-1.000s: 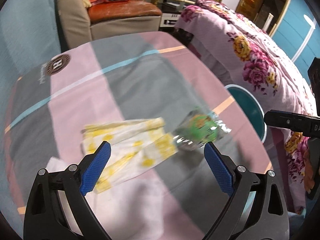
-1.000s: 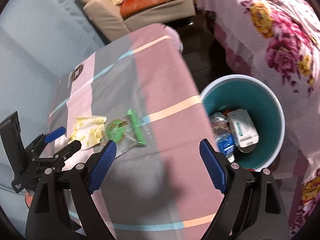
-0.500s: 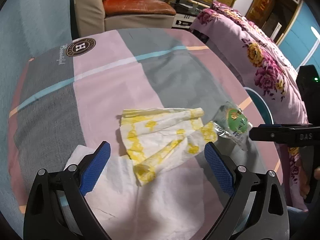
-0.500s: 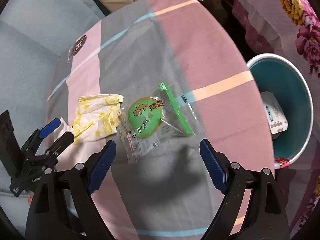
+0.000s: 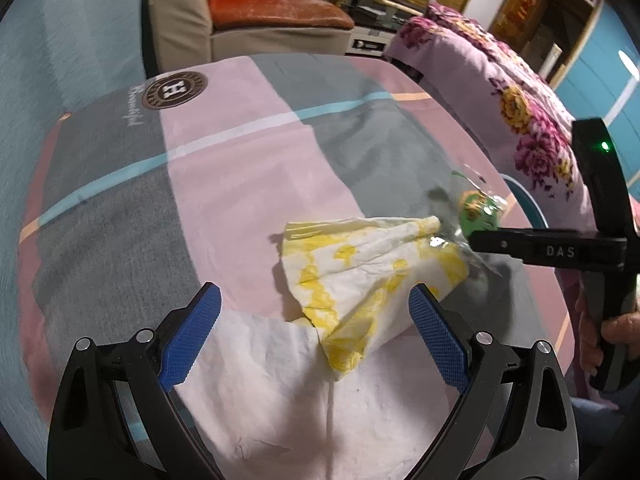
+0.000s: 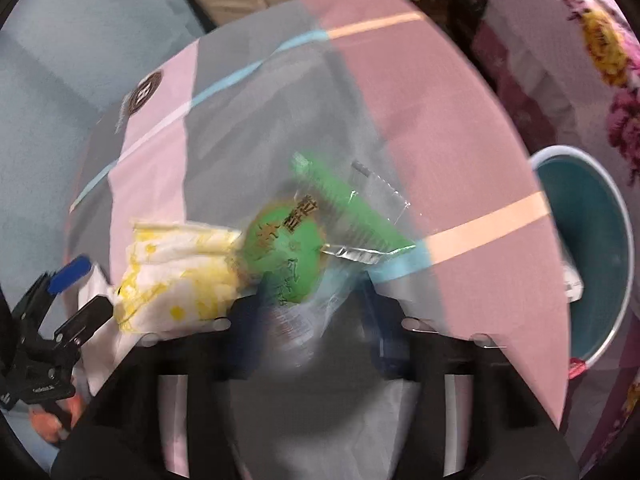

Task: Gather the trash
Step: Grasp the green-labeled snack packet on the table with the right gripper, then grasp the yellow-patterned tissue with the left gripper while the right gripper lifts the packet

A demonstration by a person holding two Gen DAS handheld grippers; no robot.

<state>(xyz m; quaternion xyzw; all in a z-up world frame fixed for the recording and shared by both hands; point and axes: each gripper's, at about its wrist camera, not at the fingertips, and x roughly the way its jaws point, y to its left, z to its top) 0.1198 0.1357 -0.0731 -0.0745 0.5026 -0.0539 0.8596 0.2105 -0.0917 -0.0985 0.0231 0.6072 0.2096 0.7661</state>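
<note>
Both my tongs have dropped closer to the tabletop (image 5: 248,168) since a second ago. My right tongs (image 6: 316,312) have just been closing around the near end of one clear snack wrapper (image 6: 296,248) with a round green label; blur hides whether the pads press it. My left tongs (image 5: 316,332) gape open above one yellow-stained crumpled tissue (image 5: 360,264), which overlaps one white tissue (image 5: 280,368). One teal bin (image 6: 592,256) stands beside the tabletop.

Bare bedspread (image 5: 248,160) beyond yellow tissue (image 5: 360,272).
</note>
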